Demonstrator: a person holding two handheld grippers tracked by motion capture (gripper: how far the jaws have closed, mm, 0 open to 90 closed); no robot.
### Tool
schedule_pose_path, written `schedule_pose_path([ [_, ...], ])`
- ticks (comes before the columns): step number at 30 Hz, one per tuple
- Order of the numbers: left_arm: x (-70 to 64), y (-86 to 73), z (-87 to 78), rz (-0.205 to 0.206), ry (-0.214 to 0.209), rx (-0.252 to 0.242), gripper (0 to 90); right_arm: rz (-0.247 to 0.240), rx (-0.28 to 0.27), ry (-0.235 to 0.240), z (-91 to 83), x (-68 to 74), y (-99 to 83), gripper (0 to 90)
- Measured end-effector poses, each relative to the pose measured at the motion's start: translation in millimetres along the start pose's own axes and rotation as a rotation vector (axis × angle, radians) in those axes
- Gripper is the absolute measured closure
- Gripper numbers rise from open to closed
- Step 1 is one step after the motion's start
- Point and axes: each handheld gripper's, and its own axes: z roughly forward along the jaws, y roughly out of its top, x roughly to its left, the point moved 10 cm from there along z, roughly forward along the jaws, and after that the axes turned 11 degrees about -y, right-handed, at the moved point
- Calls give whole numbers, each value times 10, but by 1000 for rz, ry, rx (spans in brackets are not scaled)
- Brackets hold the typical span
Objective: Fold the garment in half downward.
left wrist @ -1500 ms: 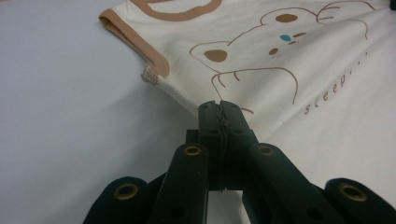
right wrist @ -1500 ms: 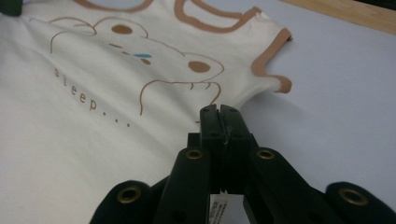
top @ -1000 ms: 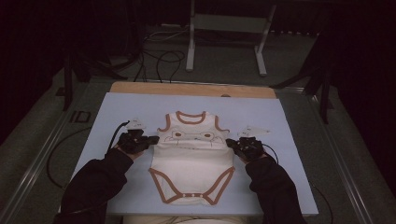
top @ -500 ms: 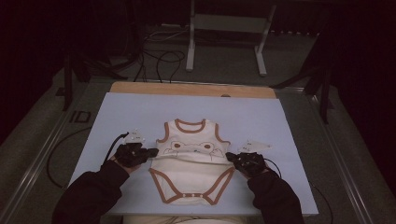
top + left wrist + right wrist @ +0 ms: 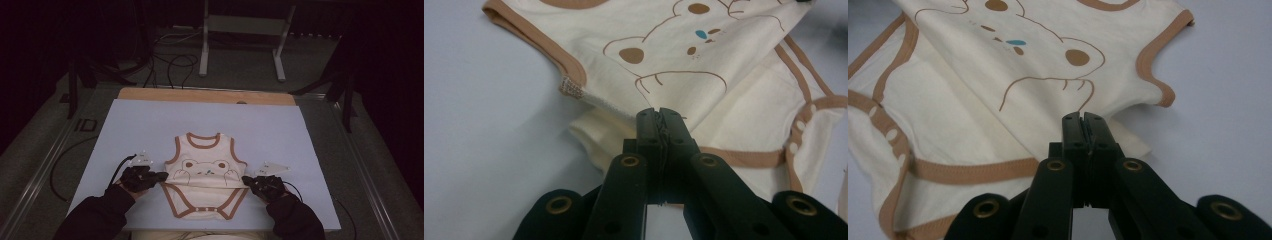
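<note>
A cream baby bodysuit (image 5: 205, 172) with brown trim and a bear print lies on the pale blue board (image 5: 150, 125), its upper part doubled over the lower part. My left gripper (image 5: 162, 176) is at its left side seam, shut on the cloth edge just below the armhole; the left gripper view has the jaws (image 5: 659, 116) pressed together on the bodysuit (image 5: 724, 50). My right gripper (image 5: 245, 179) is shut on the opposite side seam, and its tips (image 5: 1083, 120) pinch the bodysuit (image 5: 973, 100) below the bear's paw. The snap crotch (image 5: 206, 210) points toward the person.
A wooden strip (image 5: 205, 95) runs along the board's far edge. Beyond it, a metal stand (image 5: 245, 30) and loose cables (image 5: 170, 60) sit on the dark floor. Each gripper's cable trails on the board beside the person's dark sleeves (image 5: 100, 215).
Both grippers have drawn back toward the person with the bodysuit's sides held, and the garment's upper part has come down over its lower part.
</note>
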Motion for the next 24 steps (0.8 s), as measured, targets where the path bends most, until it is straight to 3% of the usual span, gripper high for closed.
schedule_pose_path([
  [24,-65,-293,133,-49,-18,68,900,-1,66,17,74,62,-261,900],
])
